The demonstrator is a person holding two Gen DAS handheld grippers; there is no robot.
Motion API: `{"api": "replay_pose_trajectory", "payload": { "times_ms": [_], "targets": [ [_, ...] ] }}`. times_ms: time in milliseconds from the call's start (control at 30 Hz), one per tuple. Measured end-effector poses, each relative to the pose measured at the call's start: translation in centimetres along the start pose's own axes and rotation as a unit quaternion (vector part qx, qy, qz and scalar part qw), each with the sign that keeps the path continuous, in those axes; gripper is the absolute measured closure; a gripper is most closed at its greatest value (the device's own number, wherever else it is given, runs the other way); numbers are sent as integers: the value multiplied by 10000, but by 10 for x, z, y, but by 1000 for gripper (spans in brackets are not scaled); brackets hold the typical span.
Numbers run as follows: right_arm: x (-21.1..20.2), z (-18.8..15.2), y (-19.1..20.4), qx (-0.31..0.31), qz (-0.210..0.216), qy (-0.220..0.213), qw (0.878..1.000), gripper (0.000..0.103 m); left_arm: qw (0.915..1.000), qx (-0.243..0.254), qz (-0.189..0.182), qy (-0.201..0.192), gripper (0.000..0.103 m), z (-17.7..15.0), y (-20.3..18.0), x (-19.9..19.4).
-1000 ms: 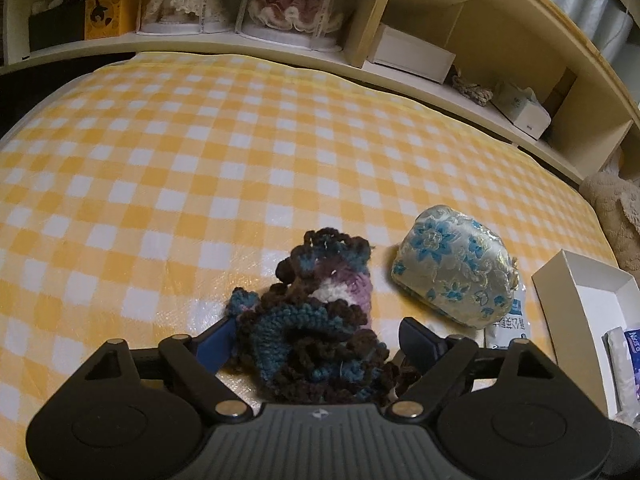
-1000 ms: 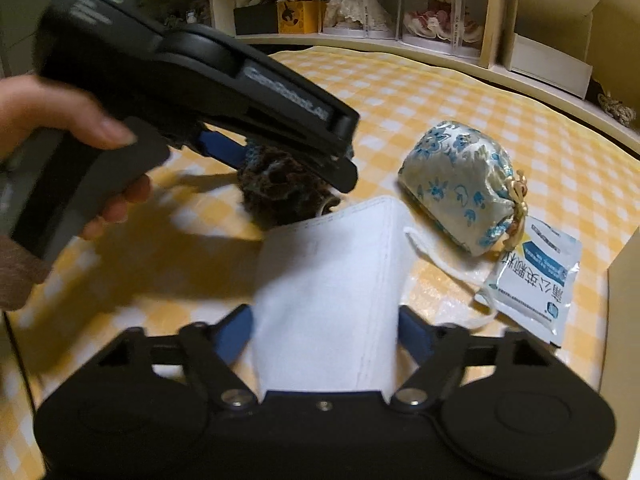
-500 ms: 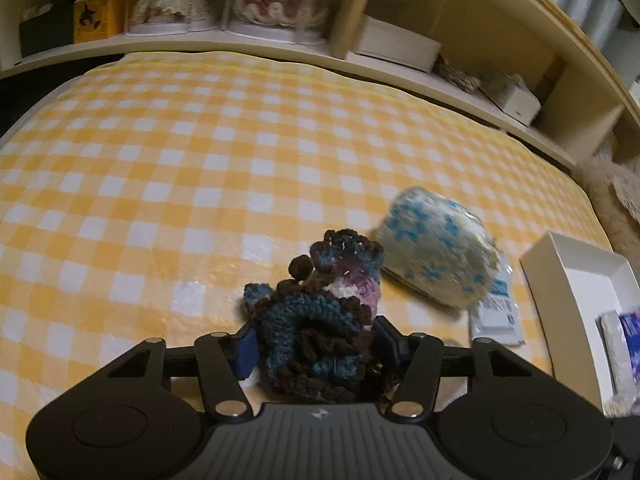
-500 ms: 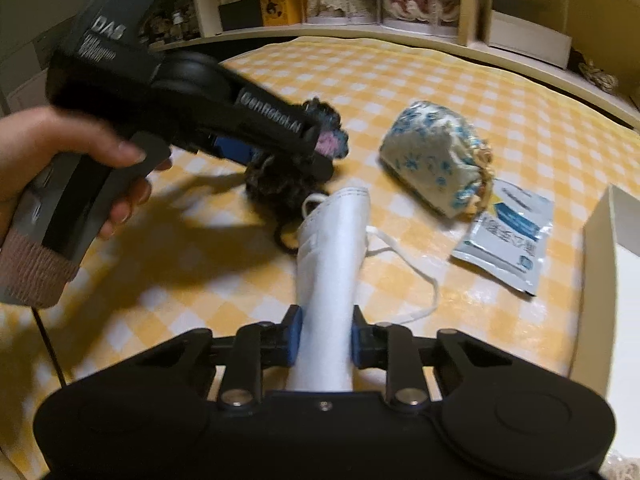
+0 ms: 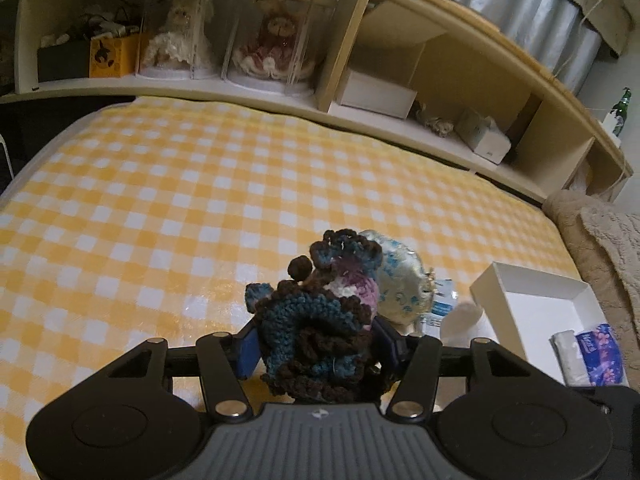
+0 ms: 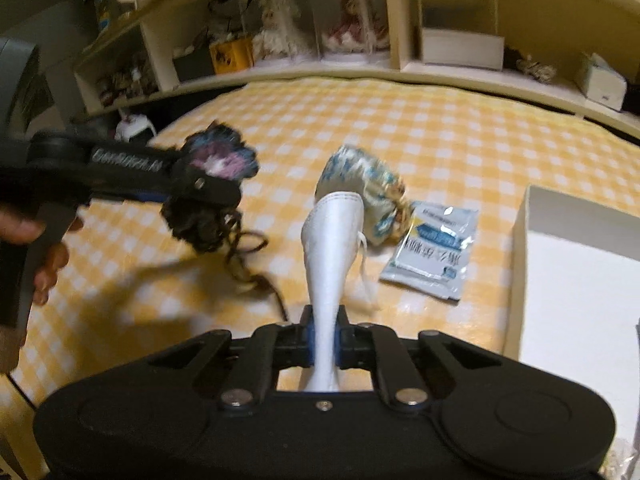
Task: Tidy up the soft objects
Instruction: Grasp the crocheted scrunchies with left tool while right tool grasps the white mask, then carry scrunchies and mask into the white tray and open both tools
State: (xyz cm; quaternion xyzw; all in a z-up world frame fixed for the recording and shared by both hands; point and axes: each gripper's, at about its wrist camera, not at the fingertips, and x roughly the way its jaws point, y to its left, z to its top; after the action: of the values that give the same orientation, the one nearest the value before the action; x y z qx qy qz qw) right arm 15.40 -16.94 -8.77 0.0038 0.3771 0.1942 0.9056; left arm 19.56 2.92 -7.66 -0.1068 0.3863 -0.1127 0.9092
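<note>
I worked in a home bedroom: a checked bedspread (image 5: 168, 200), shelf (image 5: 248, 88) with cased dolls (image 5: 276, 48).

You see rough, knobbly crochet yarn (image 5: 320, 316), a smooth matt white cloth mask (image 6: 330, 248), a shiny brocade pouch (image 6: 374, 184), a glossy plastic sachet (image 6: 432, 252) and a matt card box (image 5: 536, 300).
</note>
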Motion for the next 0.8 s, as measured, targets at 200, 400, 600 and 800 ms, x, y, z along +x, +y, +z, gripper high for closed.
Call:
{"api": "replay_pose_trajectory", "payload": {
  "times_ms": [200, 400, 600, 800],
  "targets": [
    [-20, 7, -4, 180, -51, -254, 9995, 95, 9998, 136, -21, -131, 46, -7, -11, -26],
    [-45, 11, -8, 363, 84, -490, 9981, 95, 9991, 183, -235, -313, 46, -11, -23, -49],
    [-76, 15, -15, 492, 94, -868, 9950, 95, 9968, 309, -433, -597, 46, -14, -36, -74],
    [-108, 20, -27, 566, 65, -1240, 9906, 95, 9933, 234, -710, -884, 46, -10, -45, -91]
  ]
}}
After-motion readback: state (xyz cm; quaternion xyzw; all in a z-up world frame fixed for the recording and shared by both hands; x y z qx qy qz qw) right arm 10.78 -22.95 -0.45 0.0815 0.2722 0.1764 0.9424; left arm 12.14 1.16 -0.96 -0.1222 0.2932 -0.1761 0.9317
